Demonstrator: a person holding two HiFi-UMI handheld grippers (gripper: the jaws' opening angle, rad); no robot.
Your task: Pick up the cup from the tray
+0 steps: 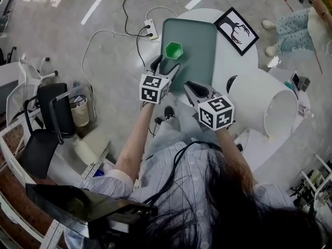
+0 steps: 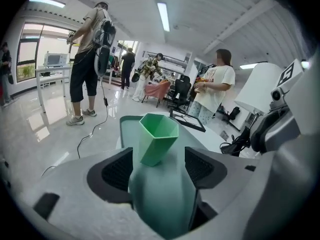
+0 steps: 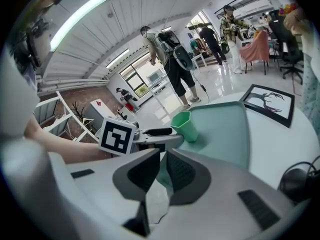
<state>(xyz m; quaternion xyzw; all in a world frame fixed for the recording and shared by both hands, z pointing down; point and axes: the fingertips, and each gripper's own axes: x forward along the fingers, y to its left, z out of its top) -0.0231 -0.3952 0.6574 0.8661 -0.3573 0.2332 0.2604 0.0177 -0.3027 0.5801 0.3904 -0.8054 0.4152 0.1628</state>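
Framed picture (image 1: 236, 30) beside tray (image 1: 199, 61), lampshade (image 1: 259, 97) nearby

From the head: looks steeply down from overhead onto the tray (image 1: 202, 51). From the left gripper (image 1: 167, 66): sits low, close behind the cup (image 2: 158, 136), facing forward. From the right gripper (image 1: 191, 86): farther back; shares cup and tray.

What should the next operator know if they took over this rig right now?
Left gripper: open, empty, lined up on the green cup, pads not touching it.
Right gripper: shut, empty, held beside the left gripper at the near end of the tray.
Cup: stands upright on the tray, which lies on the round white table.
Done: approach.
Left: close on the cup and lift it.
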